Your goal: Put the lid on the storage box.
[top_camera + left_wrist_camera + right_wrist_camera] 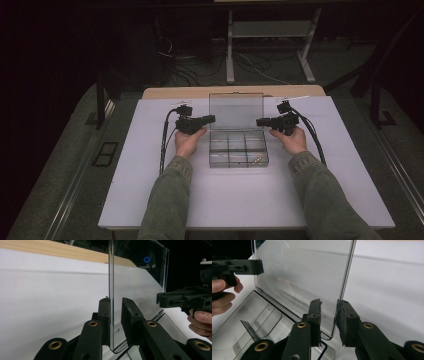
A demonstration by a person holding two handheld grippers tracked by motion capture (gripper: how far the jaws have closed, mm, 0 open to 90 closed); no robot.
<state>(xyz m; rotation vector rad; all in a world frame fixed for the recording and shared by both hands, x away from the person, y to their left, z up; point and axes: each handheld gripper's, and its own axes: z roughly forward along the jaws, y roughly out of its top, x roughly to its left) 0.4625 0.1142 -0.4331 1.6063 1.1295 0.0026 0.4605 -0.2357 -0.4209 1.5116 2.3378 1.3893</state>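
A clear plastic compartment box [238, 150] sits mid-table with its lid [236, 111] standing upright at the far side. My left gripper [212, 119] is shut on the lid's left edge, and my right gripper [259, 121] is shut on its right edge. In the left gripper view the lid's rim [111, 290] stands between the pads of the left gripper [115, 302], with the right gripper [160, 300] facing it across the pane. In the right gripper view the lid's rim [345, 277] is clamped in the right gripper [329, 303], and the left gripper [259, 267] shows beyond. A small brass-coloured piece [257, 160] lies in the near-right compartment.
The box rests on a white board [150, 190] over a wooden tabletop [170, 92]. Clear dividers [249, 327] split the base into several compartments. A cable [164, 140] trails from the left gripper, another [312, 135] from the right. Desk legs and loose wires stand on the floor behind.
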